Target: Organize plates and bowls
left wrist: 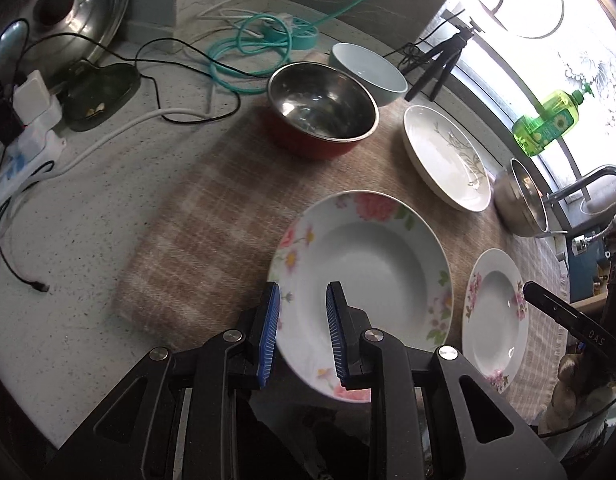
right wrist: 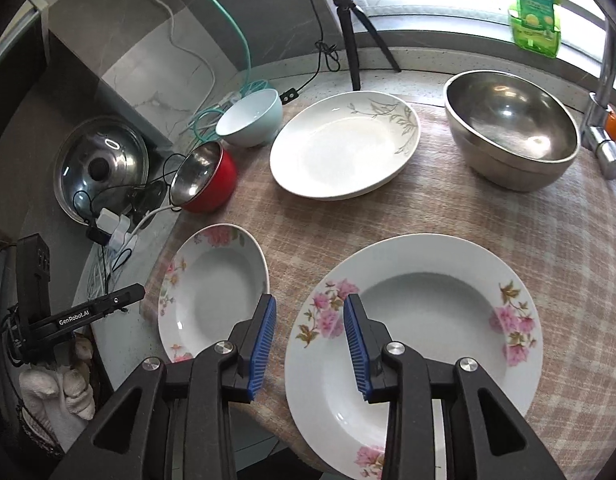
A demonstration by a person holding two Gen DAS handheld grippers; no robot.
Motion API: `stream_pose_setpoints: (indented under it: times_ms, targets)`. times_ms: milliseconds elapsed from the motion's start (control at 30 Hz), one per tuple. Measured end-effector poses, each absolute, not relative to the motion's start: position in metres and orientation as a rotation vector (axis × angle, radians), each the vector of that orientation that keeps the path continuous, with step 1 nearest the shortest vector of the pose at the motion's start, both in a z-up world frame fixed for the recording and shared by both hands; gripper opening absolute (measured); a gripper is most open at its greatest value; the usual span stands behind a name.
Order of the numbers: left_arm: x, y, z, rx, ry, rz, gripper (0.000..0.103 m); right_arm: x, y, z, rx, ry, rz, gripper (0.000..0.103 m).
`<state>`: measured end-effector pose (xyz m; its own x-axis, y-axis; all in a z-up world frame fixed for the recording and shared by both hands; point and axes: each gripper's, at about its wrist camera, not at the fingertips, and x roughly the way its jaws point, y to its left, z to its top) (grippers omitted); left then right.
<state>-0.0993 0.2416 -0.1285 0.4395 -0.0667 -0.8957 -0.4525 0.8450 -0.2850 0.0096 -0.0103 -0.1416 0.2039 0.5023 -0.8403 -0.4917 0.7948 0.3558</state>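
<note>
Left hand-held gripper [left wrist: 301,332] hangs spread over the near rim of a rose-patterned plate [left wrist: 362,292] on the checked cloth [left wrist: 211,216], pinching nothing. Right hand-held gripper [right wrist: 310,344], also spread and empty, hovers at the left rim of a pink-flowered plate [right wrist: 416,344] by the bench's near edge. Further back sit a red bowl [left wrist: 322,114], a pale blue bowl [left wrist: 368,72], a leaf-patterned plate [right wrist: 346,146] and a steel bowl [right wrist: 512,130]

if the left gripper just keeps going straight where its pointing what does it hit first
Probably the near rim of the big floral plate: the left gripper hangs open with its jaws astride that rim, one outside, one over the plate. Its height above the plate is unclear.
</note>
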Motion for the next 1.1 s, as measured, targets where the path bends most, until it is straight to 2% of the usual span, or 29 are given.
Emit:
stream_pose_setpoints:
  times_ms: [67,667,767,1100]
  targets:
    - [-0.103,0.25,-0.133,-0.548,1.106,0.264,0.022,0.009,0.0,-0.146,0.009,1.19,0.709,0.04]
    - [-0.105,0.272,-0.168,-0.67,1.148,0.193,0.022,0.022,0.048,-0.187,-0.011,1.296,0.744,0.04]
    - [-0.104,0.271,-0.168,-0.665,1.145,0.186,0.022,0.023,0.052,-0.19,-0.007,1.309,0.759,0.033]
    - [-0.1,0.272,-0.173,-0.685,1.161,0.163,0.022,0.026,0.056,-0.201,0.0,1.35,0.761,0.027]
